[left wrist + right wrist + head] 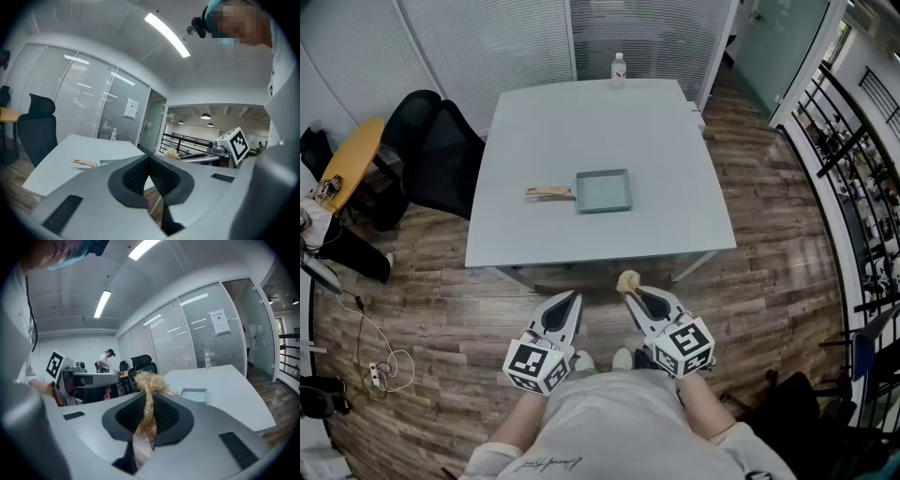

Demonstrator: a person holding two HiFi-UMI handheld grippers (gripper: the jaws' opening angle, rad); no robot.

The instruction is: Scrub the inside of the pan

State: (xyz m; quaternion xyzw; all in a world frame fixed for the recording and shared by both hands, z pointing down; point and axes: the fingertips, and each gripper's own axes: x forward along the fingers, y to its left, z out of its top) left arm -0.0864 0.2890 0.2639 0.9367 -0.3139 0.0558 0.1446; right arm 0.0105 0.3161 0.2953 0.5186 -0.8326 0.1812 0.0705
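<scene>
A pale green square pan [604,190] with a wooden handle [547,192] lies flat near the middle of the grey table [581,131]; it also shows as the pan [193,393] in the right gripper view and by its handle [85,163] in the left gripper view. My right gripper [630,290] is shut on a tan fibre scrubber [627,279], the scrubber [149,386] sticking out past the jaw tips. My left gripper [575,298] is shut with nothing in it. Both hang over the floor, short of the table's near edge.
A clear water bottle [619,67] stands at the table's far edge. Black office chairs [441,155] sit left of the table, beside a yellow round table [352,159]. Cables [375,361] lie on the wood floor at left. A railing [853,197] runs along the right.
</scene>
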